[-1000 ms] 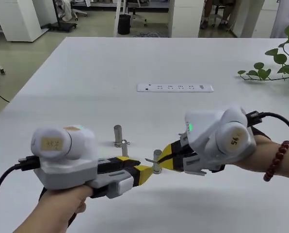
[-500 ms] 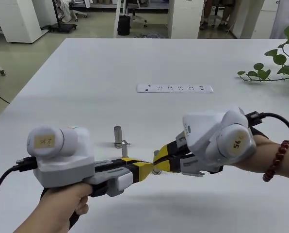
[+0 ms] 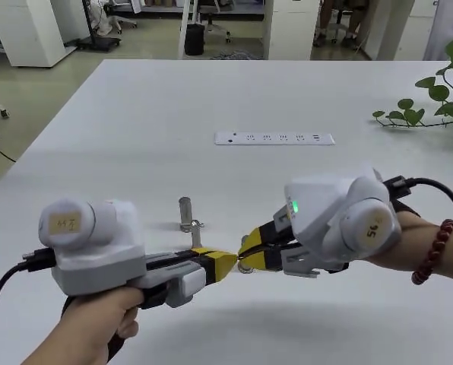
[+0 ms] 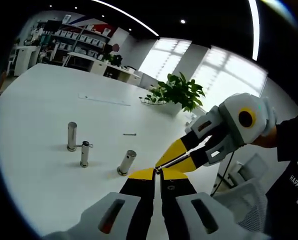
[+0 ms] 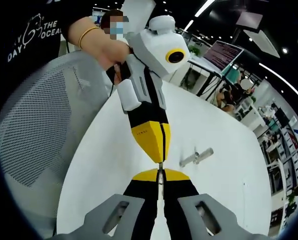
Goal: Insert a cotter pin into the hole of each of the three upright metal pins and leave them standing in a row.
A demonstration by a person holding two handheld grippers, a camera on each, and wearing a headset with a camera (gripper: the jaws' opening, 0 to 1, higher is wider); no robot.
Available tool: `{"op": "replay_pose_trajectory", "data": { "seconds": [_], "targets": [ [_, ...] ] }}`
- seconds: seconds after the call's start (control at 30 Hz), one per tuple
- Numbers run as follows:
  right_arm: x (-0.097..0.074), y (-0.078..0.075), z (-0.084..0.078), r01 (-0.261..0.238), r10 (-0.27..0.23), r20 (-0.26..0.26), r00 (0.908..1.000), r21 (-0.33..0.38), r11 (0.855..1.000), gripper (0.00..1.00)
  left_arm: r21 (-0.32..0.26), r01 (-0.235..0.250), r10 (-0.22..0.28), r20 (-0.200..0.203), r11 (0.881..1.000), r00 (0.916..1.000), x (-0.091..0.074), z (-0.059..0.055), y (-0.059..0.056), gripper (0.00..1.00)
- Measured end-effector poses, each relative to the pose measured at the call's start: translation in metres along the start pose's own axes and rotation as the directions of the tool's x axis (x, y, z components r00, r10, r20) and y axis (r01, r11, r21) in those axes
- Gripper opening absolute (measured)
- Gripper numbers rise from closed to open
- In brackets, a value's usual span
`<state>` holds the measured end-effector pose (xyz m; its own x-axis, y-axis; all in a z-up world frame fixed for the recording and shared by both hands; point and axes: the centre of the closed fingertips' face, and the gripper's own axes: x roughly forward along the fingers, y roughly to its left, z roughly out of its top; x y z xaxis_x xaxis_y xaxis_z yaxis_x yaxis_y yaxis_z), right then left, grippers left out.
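Left claw [image 4: 157, 171] and right claw [image 5: 160, 173] meet tip to tip, both pinched tight on the cotter pin [image 4: 172, 163], a light, springy, slippery-looking wire, likely best nipped near its head.

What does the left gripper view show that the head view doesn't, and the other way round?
The left gripper view adds a small loose metal cotter pin lying on the white table beyond the pins, and a clear look at the third steel pin, which leans. The head view adds a red-brown beaded bracelet and the hand gripping the left tool. Both share the white power strip, the leafy green plant, the tall upright steel pin and the yellow-tipped right tool meeting the left one tip to tip.
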<state>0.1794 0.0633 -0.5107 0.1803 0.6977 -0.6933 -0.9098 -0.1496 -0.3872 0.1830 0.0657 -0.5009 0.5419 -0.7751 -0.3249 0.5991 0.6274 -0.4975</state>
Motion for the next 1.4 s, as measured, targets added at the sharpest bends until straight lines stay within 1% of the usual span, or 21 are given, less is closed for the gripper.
{"op": "replay_pose_trajectory", "data": {
  "seconds": [0.17, 0.27, 0.37, 0.4, 0.53, 0.63, 0.7, 0.83, 0.87, 0.93, 0.97, 1.03, 1.07, 1.1, 1.13, 1.17, 1.2, 1.23, 1.27, 1.33, 1.4],
  "targets": [
    [0.000, -0.001, -0.001, -0.001, 0.001, 0.001, 1.0000, 0.020, 1.000, 0.00, 0.022, 0.000, 0.000, 0.005, 1.000, 1.0000, 0.000, 0.000, 0.000, 0.00],
    [0.001, -0.001, -0.002, 0.000, 0.000, 0.004, 1.0000, 0.051, 0.999, 0.00, 0.070, 0.002, -0.002, 0.005, 0.998, 1.0000, 0.001, 0.001, -0.001, 0.00],
    [0.001, -0.001, -0.002, 0.000, -0.001, 0.012, 0.9999, 0.085, 0.996, 0.00, 0.093, 0.007, -0.008, 0.007, 0.996, 0.9999, 0.001, 0.001, -0.002, 0.00],
    [0.001, -0.001, -0.002, 0.000, -0.002, 0.020, 0.9998, 0.116, 0.993, 0.00, 0.102, 0.008, -0.008, 0.007, 0.995, 0.9999, 0.000, 0.001, -0.002, 0.00],
    [0.001, -0.003, -0.001, -0.002, -0.006, 0.044, 0.9990, 0.175, 0.984, 0.00, 0.131, 0.006, -0.008, 0.012, 0.991, 0.9999, 0.000, 0.002, -0.001, 0.00],
    [0.000, -0.004, -0.001, -0.008, -0.008, 0.066, 0.9978, 0.235, 0.972, 0.00, 0.154, 0.002, -0.004, 0.010, 0.988, 0.9999, -0.001, 0.002, 0.000, 0.00],
    [-0.001, -0.004, 0.000, -0.021, -0.007, 0.091, 0.9958, 0.309, 0.951, 0.00, 0.172, 0.000, -0.001, 0.006, 0.985, 1.0000, -0.003, 0.001, 0.000, 0.00],
    [-0.003, -0.004, 0.000, -0.053, -0.001, 0.134, 0.9909, 0.398, 0.916, 0.05, 0.204, 0.003, -0.004, 0.002, 0.979, 1.0000, -0.006, -0.001, 0.002, 0.00],
    [-0.003, -0.003, 0.001, -0.071, 0.005, 0.153, 0.9882, 0.429, 0.900, 0.05, 0.214, 0.004, -0.005, 0.004, 0.977, 1.0000, -0.008, -0.002, 0.002, 0.00],
    [-0.004, -0.002, 0.001, -0.093, 0.011, 0.175, 0.9845, 0.471, 0.877, 0.06, 0.236, 0.007, -0.007, 0.003, 0.972, 1.0000, -0.009, -0.003, 0.003, 0.00],
    [-0.004, -0.002, 0.001, -0.095, 0.009, 0.180, 0.9836, 0.478, 0.873, 0.07, 0.242, 0.006, -0.007, 0.003, 0.970, 1.0000, -0.009, -0.003, 0.003, 0.00],
    [-0.004, -0.002, 0.002, -0.119, 0.003, 0.213, 0.9770, 0.531, 0.839, 0.07, 0.266, 0.012, -0.014, 0.003, 0.964, 0.9999, -0.011, -0.004, 0.004, 0.00],
    [-0.004, -0.003, 0.002, -0.126, 0.001, 0.223, 0.9747, 0.545, 0.829, 0.07, 0.271, 0.016, -0.018, 0.005, 0.963, 0.9998, -0.011, -0.004, 0.004, 0.00],
    [-0.004, -0.003, 0.002, -0.139, 0.000, 0.239, 0.9711, 0.567, 0.812, 0.07, 0.279, 0.022, -0.025, 0.007, 0.960, 0.9997, -0.012, -0.004, 0.004, 0.00],
    [-0.005, -0.003, 0.002, -0.145, -0.004, 0.248, 0.9687, 0.581, 0.801, 0.07, 0.283, 0.027, -0.030, 0.008, 0.959, 0.9995, -0.012, -0.004, 0.003, 0.00],
    [-0.005, -0.003, 0.002, -0.156, -0.002, 0.258, 0.9661, 0.588, 0.794, 0.08, 0.286, 0.031, -0.035, 0.009, 0.958, 0.9994, -0.012, -0.003, 0.003, 0.00],
    [-0.006, -0.002, 0.002, -0.172, -0.001, 0.275, 0.9615, 0.602, 0.780, 0.08, 0.292, 0.038, -0.043, 0.012, 0.956, 0.9990, -0.013, -0.003, 0.002, 0.00],
    [-0.006, -0.002, 0.003, -0.178, 0.001, 0.281, 0.9596, 0.606, 0.775, 0.09, 0.294, 0.041, -0.047, 0.012, 0.955, 0.9988, -0.013, -0.003, 0.002, 0.00],
    [-0.008, 0.001, 0.006, -0.215, 0.010, 0.314, 0.9494, 0.628, 0.748, 0.08, 0.295, 0.053, -0.060, 0.015, 0.954, 0.9981, -0.014, -0.002, 0.000, 0.00],
    [-0.009, 0.001, 0.004, -0.231, 0.013, 0.328, 0.9445, 0.635, 0.737, 0.09, 0.297, 0.066, -0.074, 0.016, 0.953, 0.9971, -0.014, -0.001, -0.001, 0.00],
    [-0.011, -0.001, 0.001, -0.244, 0.009, 0.341, 0.9399, 0.651, 0.719, 0.09, 0.293, 0.069, -0.077, 0.015, 0.953, 0.9969, -0.016, -0.001, 0.000, 0.00]
  ]
}}
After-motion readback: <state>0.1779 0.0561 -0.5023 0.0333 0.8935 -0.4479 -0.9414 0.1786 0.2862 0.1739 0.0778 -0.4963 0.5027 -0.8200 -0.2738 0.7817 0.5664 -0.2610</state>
